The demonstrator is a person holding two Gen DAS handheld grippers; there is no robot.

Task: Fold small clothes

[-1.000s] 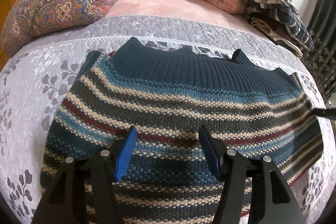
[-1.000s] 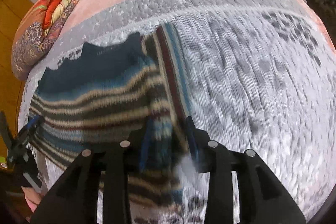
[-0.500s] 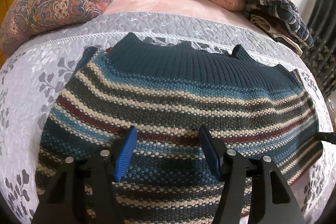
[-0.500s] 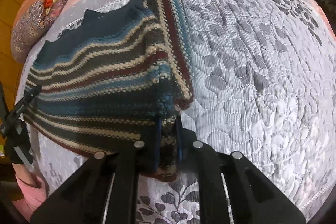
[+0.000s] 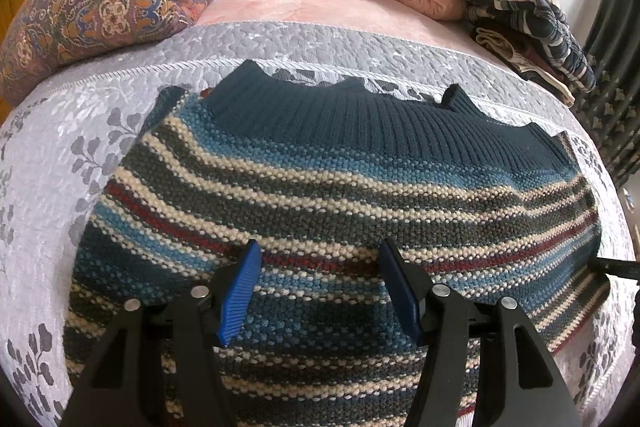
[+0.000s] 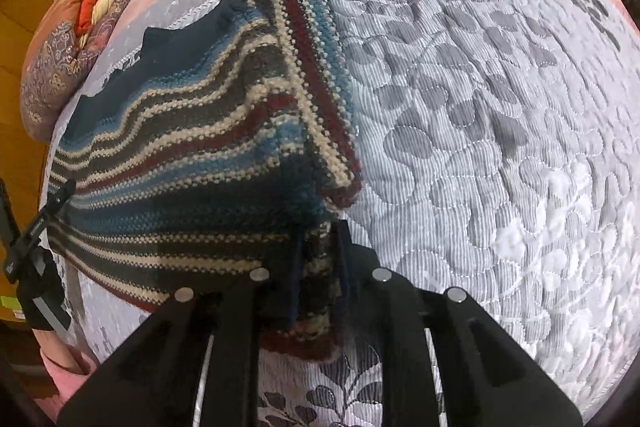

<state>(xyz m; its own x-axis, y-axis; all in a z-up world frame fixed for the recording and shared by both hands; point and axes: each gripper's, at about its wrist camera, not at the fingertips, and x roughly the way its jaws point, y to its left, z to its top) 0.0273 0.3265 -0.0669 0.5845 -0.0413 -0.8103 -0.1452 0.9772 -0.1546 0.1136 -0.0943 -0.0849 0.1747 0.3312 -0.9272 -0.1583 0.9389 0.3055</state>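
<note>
Sweater [image 6: 180,155] corner pinched by right gripper [image 6: 318,251]; left gripper [image 5: 320,291] hovers spread; next, probably folding across.

No text, label, brand or number can be read in either view. The left gripper [image 6: 38,227], seen at the edge of the right wrist view, bears small white marks, too tiny and blurred to make out.
</note>
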